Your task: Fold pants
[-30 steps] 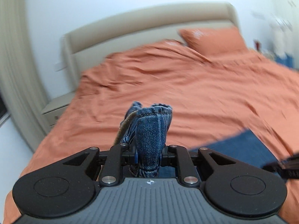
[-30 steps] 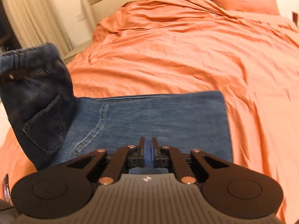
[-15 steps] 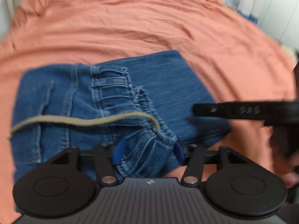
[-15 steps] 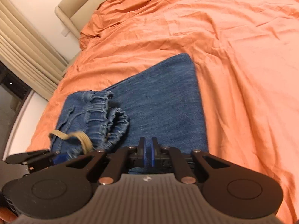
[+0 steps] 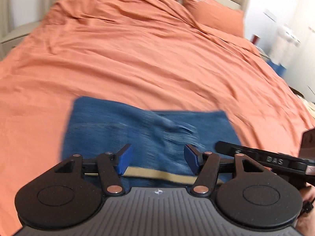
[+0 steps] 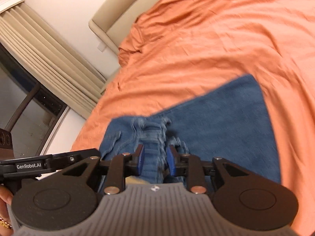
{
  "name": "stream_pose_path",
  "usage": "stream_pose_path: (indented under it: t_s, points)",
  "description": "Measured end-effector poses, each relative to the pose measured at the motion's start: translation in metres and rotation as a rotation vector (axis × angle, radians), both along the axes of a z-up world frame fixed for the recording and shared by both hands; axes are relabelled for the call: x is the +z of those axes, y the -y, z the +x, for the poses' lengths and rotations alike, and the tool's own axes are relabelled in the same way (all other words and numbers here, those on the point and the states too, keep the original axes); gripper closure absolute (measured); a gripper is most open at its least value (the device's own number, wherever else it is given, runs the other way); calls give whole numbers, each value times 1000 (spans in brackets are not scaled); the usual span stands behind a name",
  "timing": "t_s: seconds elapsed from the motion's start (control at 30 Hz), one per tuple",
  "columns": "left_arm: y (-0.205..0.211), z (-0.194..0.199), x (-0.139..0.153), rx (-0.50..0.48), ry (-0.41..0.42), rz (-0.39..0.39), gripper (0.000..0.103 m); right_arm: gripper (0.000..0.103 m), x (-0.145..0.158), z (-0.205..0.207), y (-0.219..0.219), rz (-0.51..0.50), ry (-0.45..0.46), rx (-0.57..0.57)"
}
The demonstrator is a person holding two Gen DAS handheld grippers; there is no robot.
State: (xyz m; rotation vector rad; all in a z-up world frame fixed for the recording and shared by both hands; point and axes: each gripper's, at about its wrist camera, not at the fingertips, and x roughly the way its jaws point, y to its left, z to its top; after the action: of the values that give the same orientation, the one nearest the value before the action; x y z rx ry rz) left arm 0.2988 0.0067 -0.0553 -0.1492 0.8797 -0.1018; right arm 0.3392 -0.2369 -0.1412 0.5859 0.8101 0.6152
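Observation:
The blue denim pants (image 5: 137,129) lie folded on the orange bed, blurred by motion; they also show in the right wrist view (image 6: 226,129). A tan drawstring (image 5: 157,175) lies across them close under my left gripper. My left gripper (image 5: 157,160) is wide open and empty just above the near edge of the pants. My right gripper (image 6: 154,161) is partly open, its blue pads on either side of the gathered waistband (image 6: 151,137), not closed on it. The right gripper's body (image 5: 265,160) shows at the right of the left wrist view.
The orange duvet (image 5: 137,49) covers the bed, with an orange pillow (image 5: 212,17) at the beige headboard (image 6: 110,17). Beige curtains (image 6: 45,59) and a window are left of the bed. The left gripper's side (image 6: 39,164) crosses the lower left of the right wrist view.
My left gripper let go of the waistband, opened wide and tilted up off the pants. My right gripper went from shut to partly open and moved over the waistband.

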Motion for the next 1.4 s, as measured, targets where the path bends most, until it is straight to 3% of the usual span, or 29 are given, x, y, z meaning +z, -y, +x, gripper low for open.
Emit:
stream_pose_path:
  t_s: [0.13, 0.3, 0.5, 0.7, 0.73, 0.77, 0.9, 1.07, 1.2, 1.4]
  points:
    - [-22, 9, -4, 68, 0, -10, 34, 71, -3, 27, -23, -97, 24, 3]
    - [-34, 10, -9, 97, -23, -12, 35, 64, -35, 46, -36, -46, -68, 29]
    - [-38, 8, -10, 130, -32, -34, 35, 64, -41, 45, -39, -12, -50, 55]
    - [-31, 0, 1, 154, -22, -28, 35, 62, -31, 35, -54, -128, 44, 67]
    - [-29, -1, 3, 153, -21, -22, 35, 64, -27, 31, -56, -137, 68, 76]
    - [-27, -2, 5, 152, -20, -15, 35, 75, -22, 26, -57, -148, 106, 80]
    - [-21, -8, 13, 159, -18, -7, 35, 92, 1, 15, -50, -143, 183, 102]
    - [-15, -18, 25, 154, 1, -15, 35, 99, 36, 2, -25, 53, 185, 115]
    - [-8, -18, 28, 128, -2, -13, 35, 100, 38, 6, -5, 278, 11, 119]
    - [-3, -4, 11, 97, -41, -8, 37, 100, -12, 12, 17, 287, -211, 13]
